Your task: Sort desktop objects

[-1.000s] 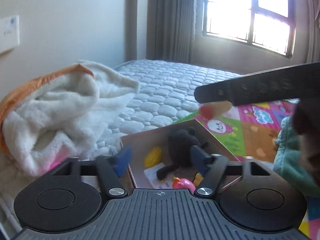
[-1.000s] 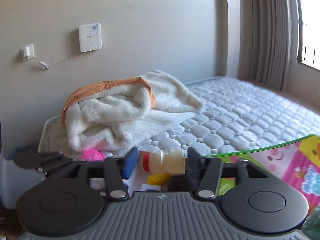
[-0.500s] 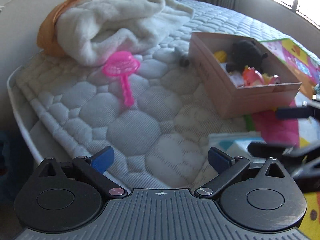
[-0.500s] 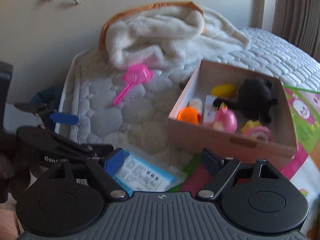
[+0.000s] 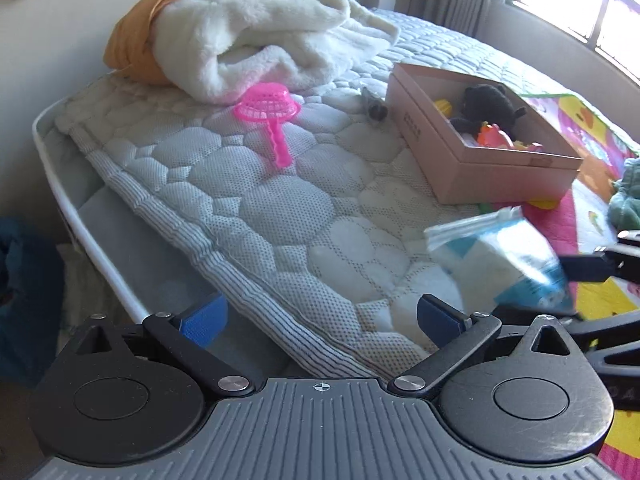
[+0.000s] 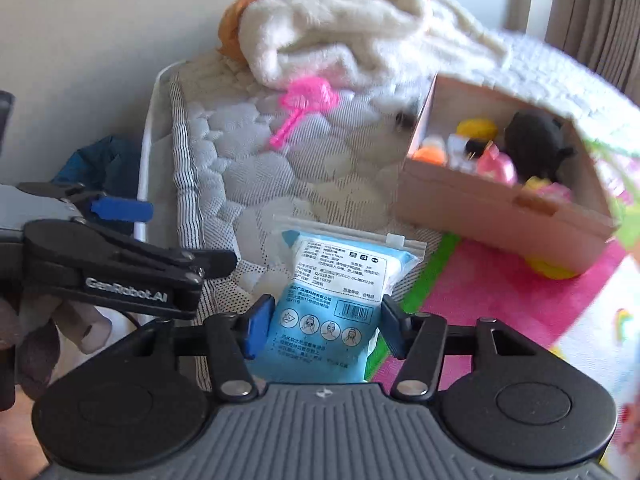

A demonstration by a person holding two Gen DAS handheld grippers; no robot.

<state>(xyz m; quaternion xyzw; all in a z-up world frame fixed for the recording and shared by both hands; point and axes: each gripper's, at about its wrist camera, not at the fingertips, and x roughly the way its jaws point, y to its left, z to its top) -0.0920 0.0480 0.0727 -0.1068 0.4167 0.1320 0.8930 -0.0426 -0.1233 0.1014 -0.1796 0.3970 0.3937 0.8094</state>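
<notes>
A blue face-mask packet (image 6: 340, 276) in a clear zip bag lies at the mattress edge. My right gripper (image 6: 324, 328) has its jaws closing on it, and both blue pads touch its sides. In the left wrist view the packet (image 5: 500, 256) looks tilted and blurred. My left gripper (image 5: 322, 318) is open wide over the mattress edge, with nothing between its fingers. A pink cardboard box (image 6: 500, 216) beyond the packet holds a black plush toy (image 6: 536, 136) and several small bright toys. A pink toy strainer (image 5: 268, 108) lies on the mattress.
A white and orange blanket (image 5: 256, 36) is piled at the head of the quilted mattress (image 5: 280, 208). A colourful play mat (image 6: 500, 292) lies under the box. A small grey thing (image 5: 374, 108) lies beside the box. The bed's white rim (image 5: 80, 216) and a wall are on the left.
Both grippers tipped down toward the mattress. The right gripper no longer holds the small bottle and now closes on the blue packet. The left jaws opened wider.
</notes>
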